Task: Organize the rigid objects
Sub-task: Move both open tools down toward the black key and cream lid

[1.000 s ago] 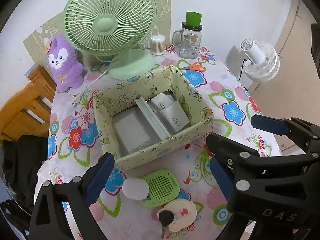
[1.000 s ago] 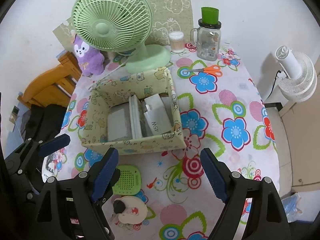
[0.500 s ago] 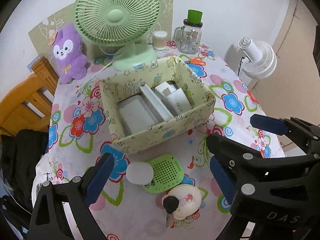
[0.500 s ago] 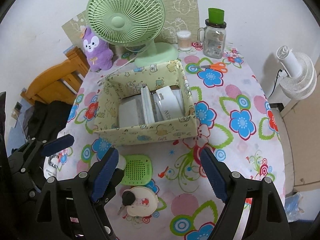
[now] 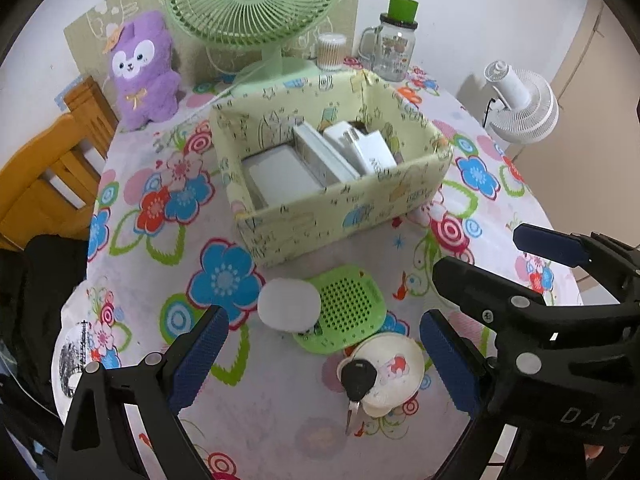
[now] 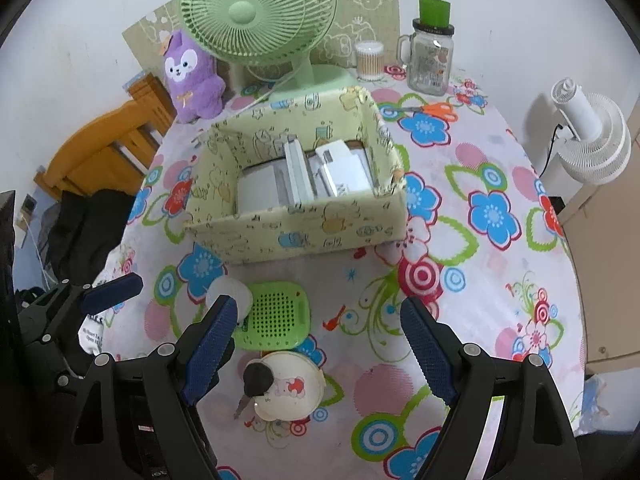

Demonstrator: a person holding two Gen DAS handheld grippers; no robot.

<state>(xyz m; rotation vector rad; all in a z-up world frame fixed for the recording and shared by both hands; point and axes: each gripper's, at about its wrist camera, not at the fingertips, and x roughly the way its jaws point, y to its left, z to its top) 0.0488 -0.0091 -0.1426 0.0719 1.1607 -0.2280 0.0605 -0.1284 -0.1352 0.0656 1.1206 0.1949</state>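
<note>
Left gripper and right gripper: jaws wide apart, nothing held. Green grille case, white puck, keyed disc at 6 o'clock of fabric box. Box sits closer than 1 second ago.

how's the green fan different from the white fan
The green fan stands on the table by the purple plush, right behind the yellow box; the white fan stands off the table, beyond its edge. The green fan's open wire grille faces the cameras, while the white fan has a closed ribbed housing turned away, its cord hanging down. Both are upright.
</note>
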